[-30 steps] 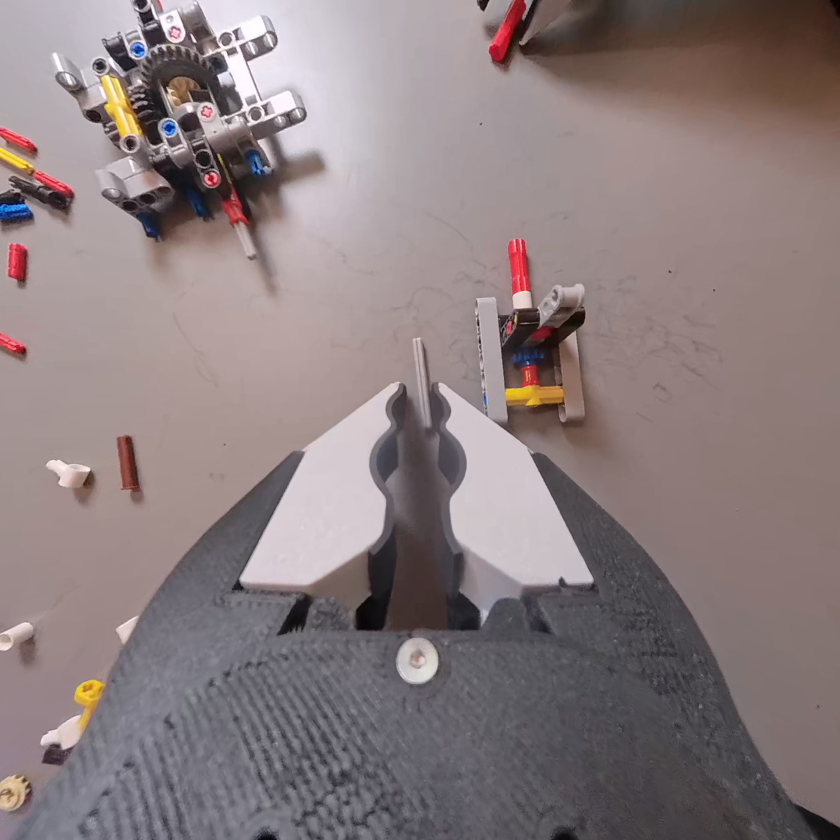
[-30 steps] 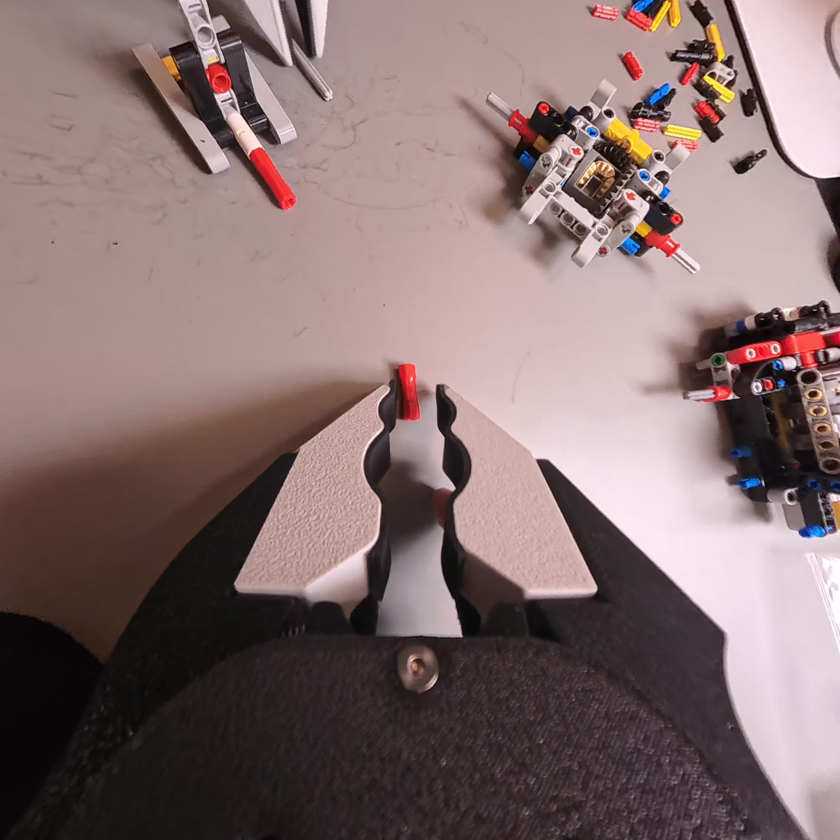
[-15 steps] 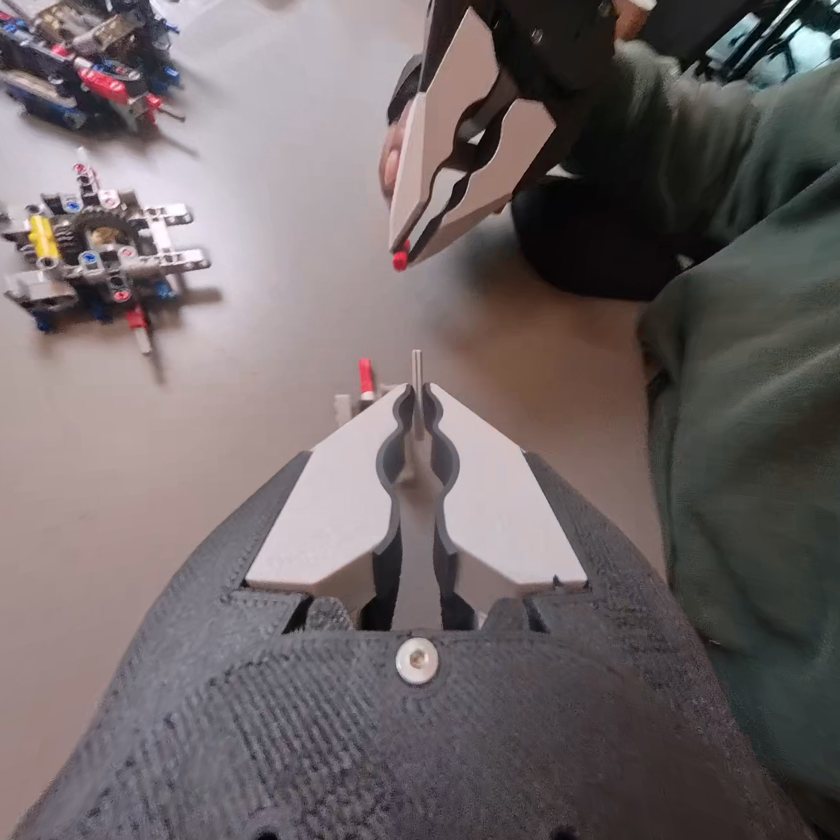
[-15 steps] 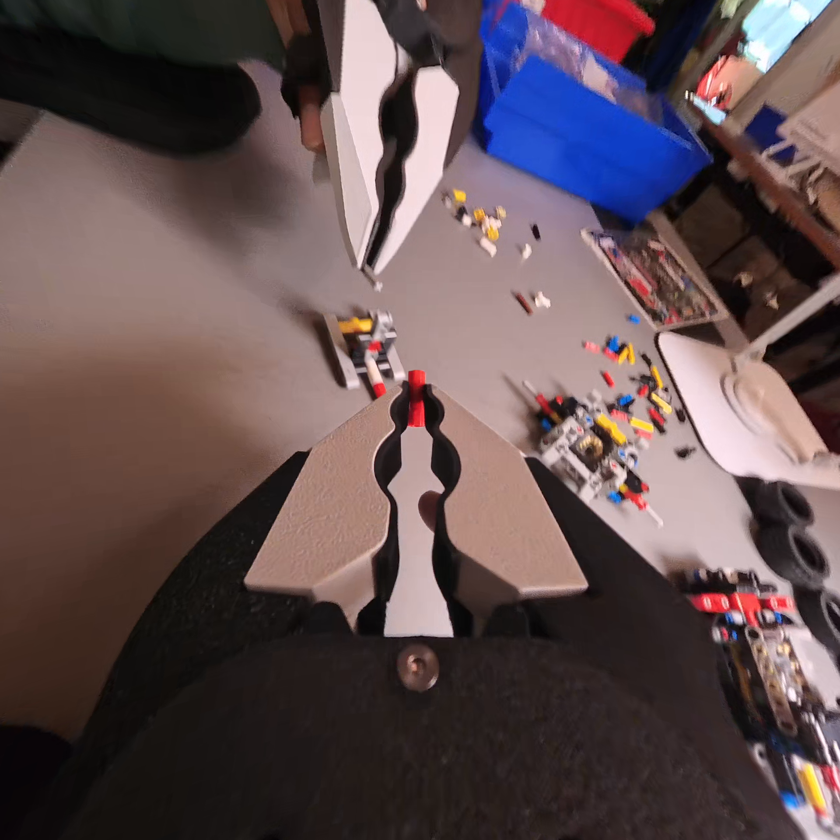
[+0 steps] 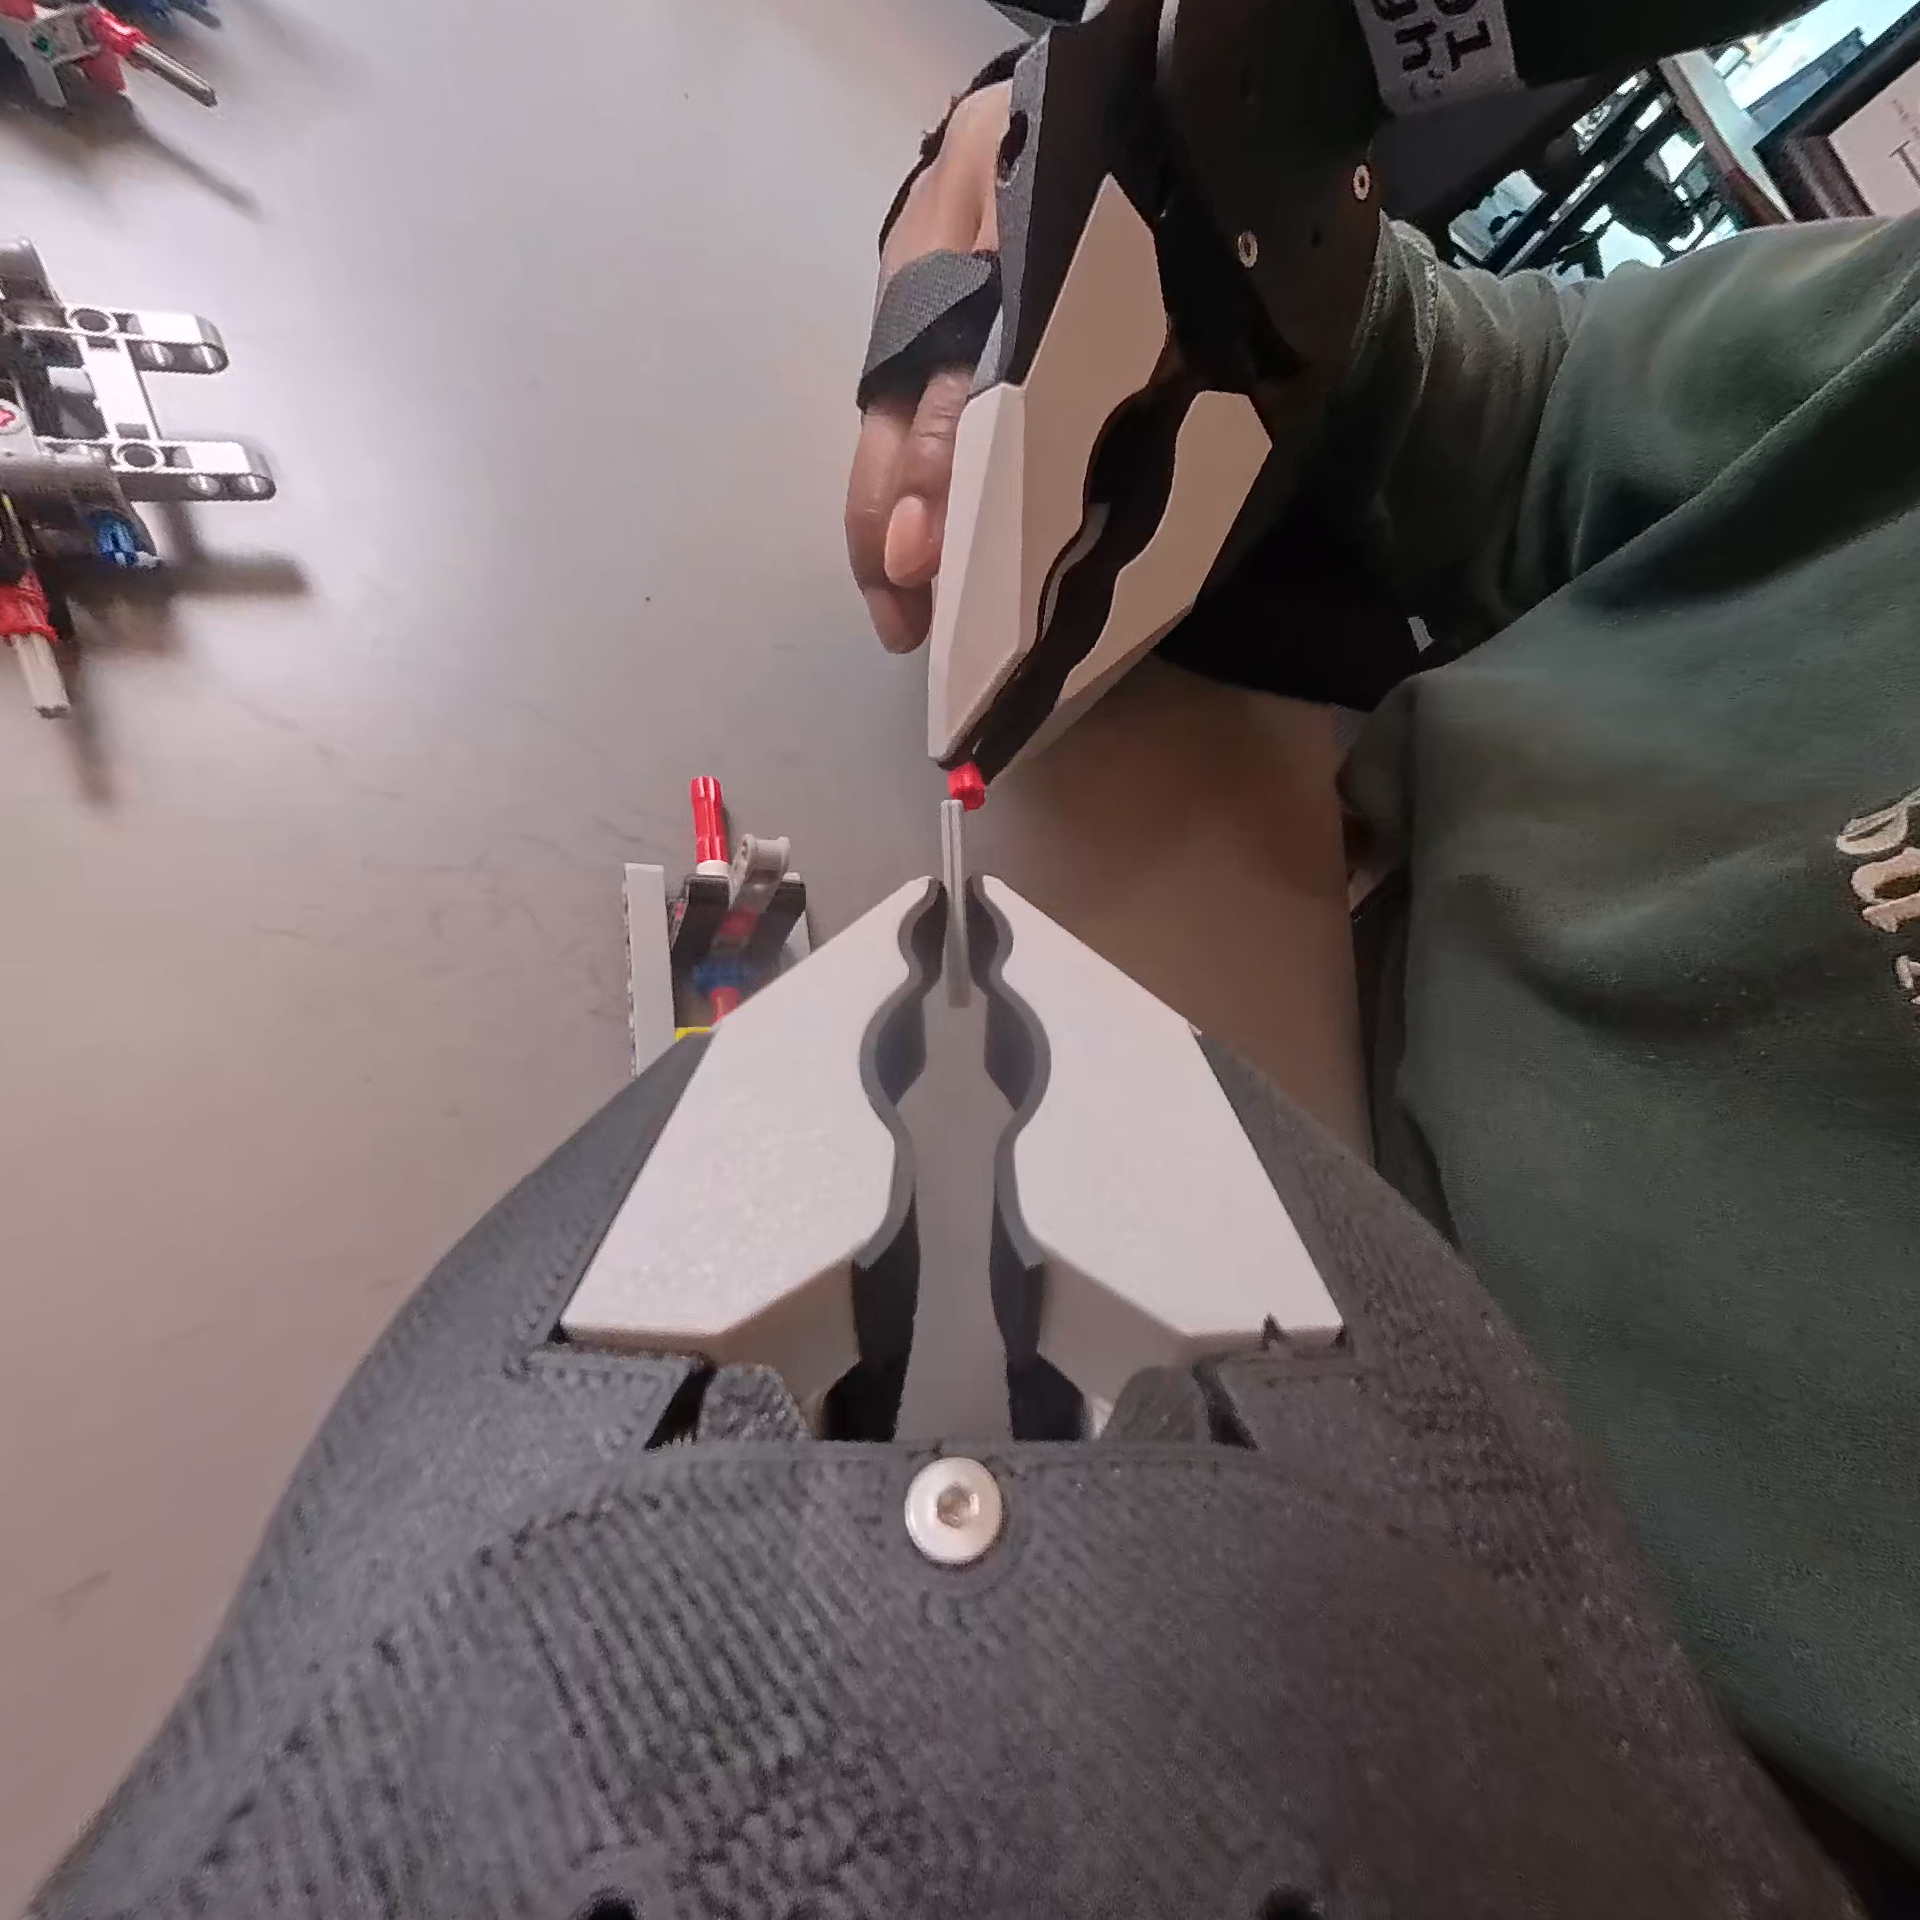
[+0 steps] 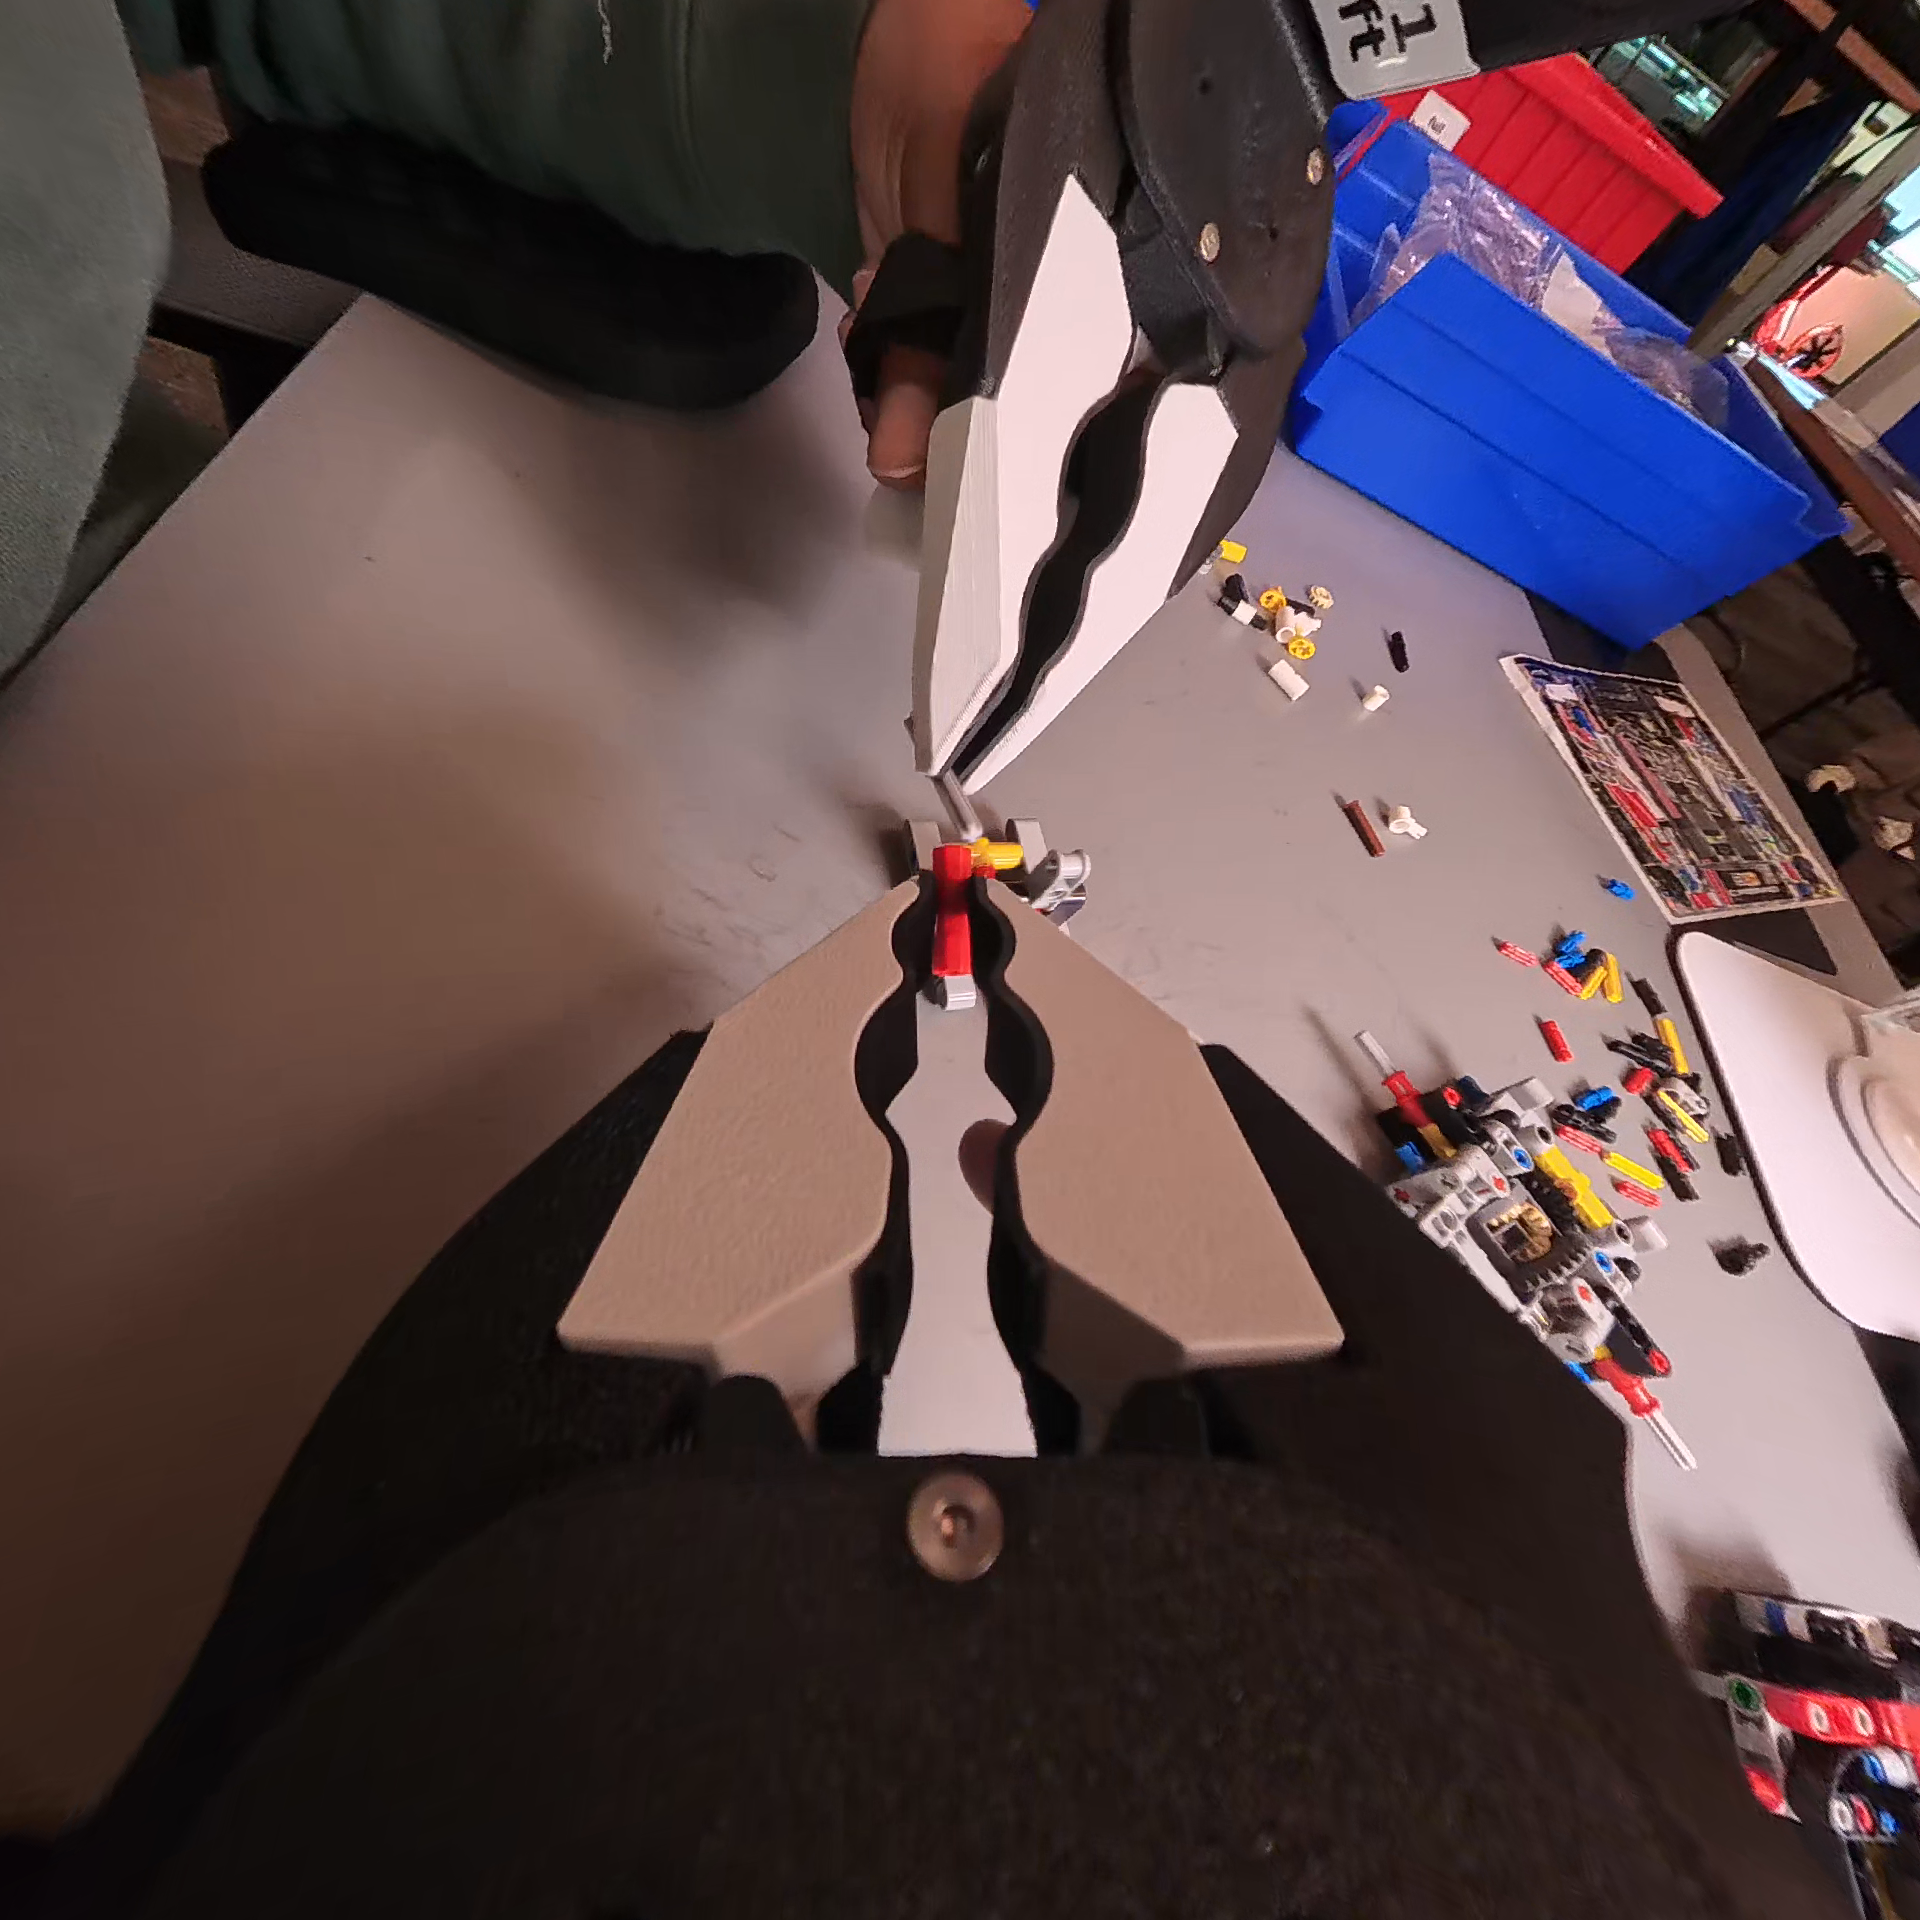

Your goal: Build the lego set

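Observation:
My left gripper [image 5: 951, 888] is shut on a thin grey axle [image 5: 954, 914] that sticks out past its fingertips. My right gripper [image 6: 948, 891] is shut on a small red piece [image 6: 949, 920]. The two grippers face each other tip to tip above the table. The right gripper [image 5: 964, 756] hangs just over the axle's end with the red piece [image 5: 965, 781] at its tips. The left gripper [image 6: 940, 767] points its axle [image 6: 960, 812] down at the red piece. I cannot tell whether the axle and the red piece touch. A small grey, black and yellow assembly [image 5: 717, 914] lies on the table below them [image 6: 1051, 875].
A larger grey gear assembly [image 5: 104, 436] lies to the left of my left gripper and also shows in the right wrist view [image 6: 1507, 1216]. Loose pins [image 6: 1600, 987], a printed sheet [image 6: 1683, 790], blue bins [image 6: 1538, 416] and a partly built model [image 6: 1829, 1714] are there too. A person's green sleeve [image 5: 1662, 935] is close. Left and right tips are no more than a few centimetres apart.
Both grippers rose from the table and turned toward each other, each keeping its piece. Over the last half second they closed in until the axle's end reached the red piece.

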